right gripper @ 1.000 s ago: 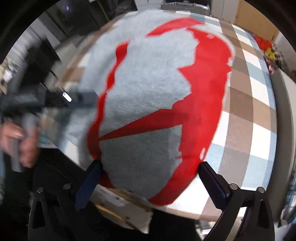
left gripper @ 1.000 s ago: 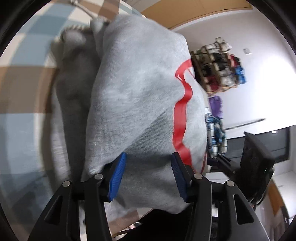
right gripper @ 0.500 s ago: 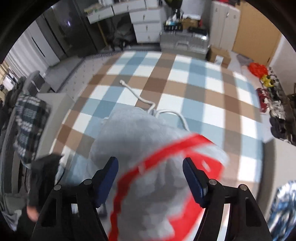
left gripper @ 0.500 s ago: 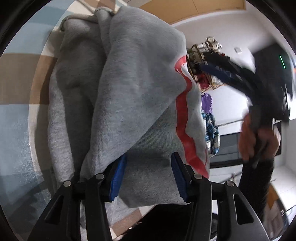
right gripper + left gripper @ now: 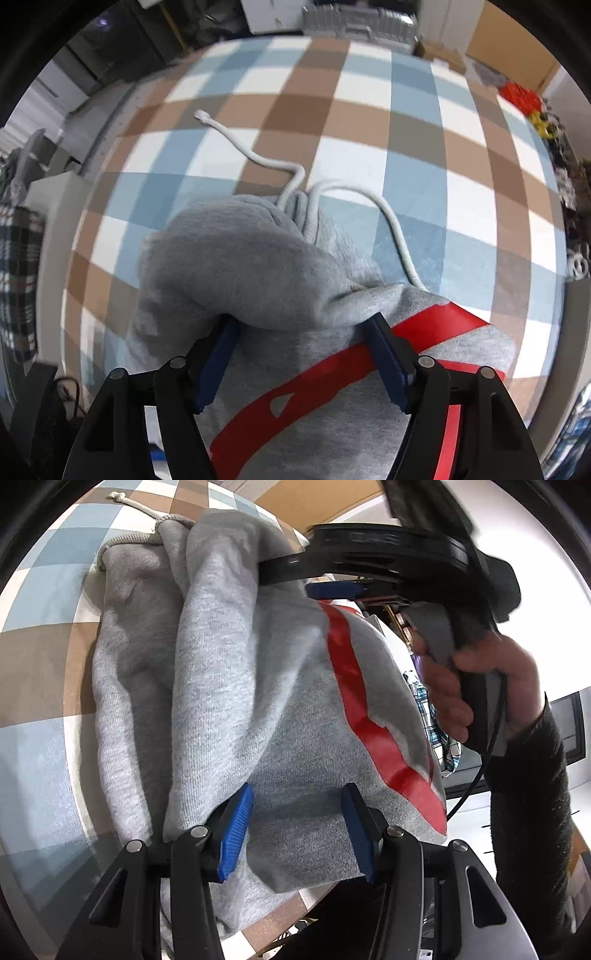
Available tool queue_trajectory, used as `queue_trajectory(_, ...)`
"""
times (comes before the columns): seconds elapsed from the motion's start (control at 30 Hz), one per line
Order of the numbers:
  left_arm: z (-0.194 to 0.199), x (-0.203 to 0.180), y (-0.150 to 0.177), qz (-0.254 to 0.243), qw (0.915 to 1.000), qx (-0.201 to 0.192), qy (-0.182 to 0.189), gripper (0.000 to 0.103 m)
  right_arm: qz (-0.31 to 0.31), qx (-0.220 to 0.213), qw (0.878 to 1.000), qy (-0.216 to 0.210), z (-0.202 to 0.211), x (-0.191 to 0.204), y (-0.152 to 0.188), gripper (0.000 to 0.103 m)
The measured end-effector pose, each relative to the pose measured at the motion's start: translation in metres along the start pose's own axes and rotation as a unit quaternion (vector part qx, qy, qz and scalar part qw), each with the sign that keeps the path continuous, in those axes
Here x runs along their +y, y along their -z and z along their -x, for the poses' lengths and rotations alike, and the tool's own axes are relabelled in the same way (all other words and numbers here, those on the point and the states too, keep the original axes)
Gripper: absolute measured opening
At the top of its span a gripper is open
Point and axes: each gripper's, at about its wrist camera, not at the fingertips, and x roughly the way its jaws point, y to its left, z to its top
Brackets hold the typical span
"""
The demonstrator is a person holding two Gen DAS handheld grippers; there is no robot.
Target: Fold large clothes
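Note:
A grey hoodie (image 5: 229, 686) with a red print (image 5: 369, 716) lies folded in a thick bundle on the checked tablecloth (image 5: 37, 672). My left gripper (image 5: 297, 794) is shut on the bundle's near end, with fabric filling the gap between the blue pads. At the far, hood end my right gripper (image 5: 295, 579) comes down from above, held by a hand (image 5: 461, 686). In the right wrist view its pads clamp a bulky grey fold (image 5: 258, 266) of the hoodie, so my right gripper (image 5: 302, 321) is shut on it. White drawstrings (image 5: 255, 155) trail from the hood across the cloth.
The tablecloth (image 5: 369, 129) stretches well beyond the hood. A plaid garment (image 5: 18, 266) hangs off to the left of the table. Drawers and boxes line the far wall, and red items (image 5: 517, 92) lie on the floor at right.
My right gripper travelled from over the red print to the hood end, narrowed its jaws onto the grey fold, and came into the left wrist view. The left gripper kept its hold.

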Motion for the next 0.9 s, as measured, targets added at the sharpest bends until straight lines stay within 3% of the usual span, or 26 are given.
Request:
queue_trajectory(0.07,0.000,-0.004,0.000,-0.008,0.9999,-0.001,-0.005,0.045,-0.002,-0.034,0.999,-0.029,0.026,-0.007,0.015,0.072)
queue_trajectory(0.13,0.003,-0.011,0.002,-0.027,0.9993,-0.008,-0.023,0.045,-0.022,-0.077,0.993,-0.087,0.061,-0.020,0.042,0.074)
queue_trajectory(0.27,0.006,-0.029,0.007,-0.076,0.9948,-0.017,-0.065,0.045,-0.043,-0.169,0.976,-0.130,0.112,-0.039,0.095,0.101)
queue_trajectory(0.3,0.008,-0.032,0.009,-0.081,0.9940,-0.022,-0.070,0.045,-0.051,-0.186,0.972,-0.134,0.120,-0.046,0.112,0.103)
queue_trajectory(0.43,0.010,-0.035,0.010,-0.077,0.9935,-0.035,-0.076,0.045,-0.043,-0.186,0.974,-0.126,0.114,-0.047,0.148,0.103)
queue_trajectory(0.57,0.009,-0.020,0.010,-0.069,0.9945,-0.035,-0.070,0.045,-0.048,-0.120,0.982,-0.137,0.064,-0.044,0.168,0.103)
queue_trajectory(0.63,0.012,-0.022,0.013,-0.078,0.9928,-0.040,-0.081,0.045,-0.035,-0.139,0.983,-0.112,0.057,-0.037,0.177,0.103)
queue_trajectory(0.8,0.018,-0.030,0.016,-0.097,0.9870,-0.057,-0.115,0.045,-0.082,-0.189,0.965,-0.164,0.051,-0.051,0.191,0.103)
queue_trajectory(0.9,0.022,-0.019,0.014,-0.086,0.9897,-0.057,-0.100,0.045,-0.072,-0.210,0.961,-0.166,0.051,-0.049,0.195,0.103)
